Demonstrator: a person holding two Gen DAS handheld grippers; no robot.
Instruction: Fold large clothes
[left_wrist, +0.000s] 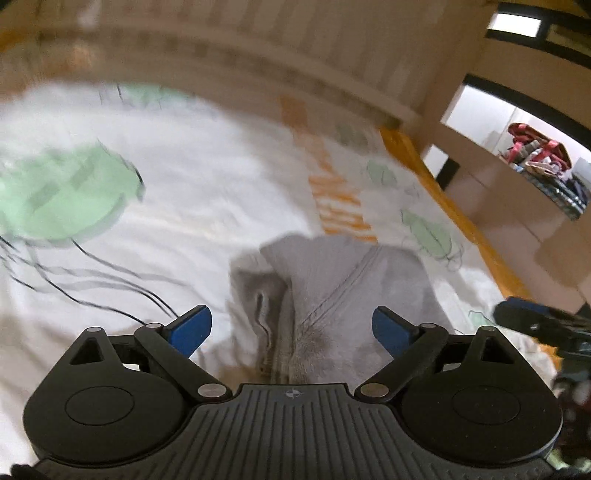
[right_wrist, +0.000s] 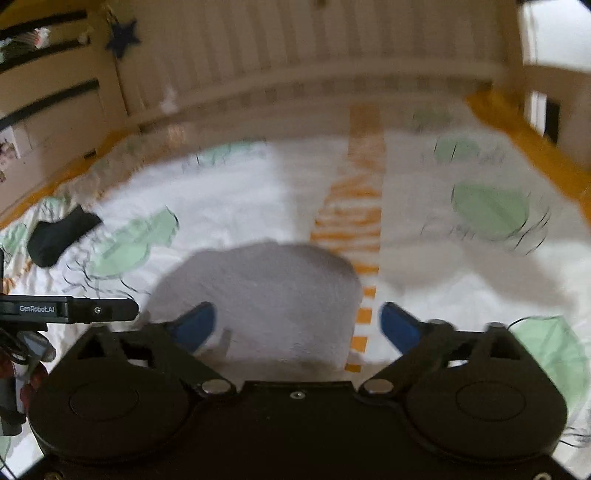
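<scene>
A grey garment (left_wrist: 332, 291) lies bunched on a white bed sheet (left_wrist: 207, 177) with green leaf prints and an orange stripe. In the left wrist view my left gripper (left_wrist: 291, 326) is open above its near edge, blue fingers either side of a seam, holding nothing. In the right wrist view the garment (right_wrist: 266, 291) looks like a smooth grey mound, and my right gripper (right_wrist: 297, 326) is open over its near right part, empty. The right gripper also shows at the right edge of the left wrist view (left_wrist: 535, 325). Both views are motion-blurred.
A black cloth item (right_wrist: 59, 236) lies on the sheet at the far left. A slatted wooden headboard (right_wrist: 295, 59) runs along the back. An orange bed edge (left_wrist: 454, 206) borders the right side, with shelves holding bags (left_wrist: 535, 151) beyond it.
</scene>
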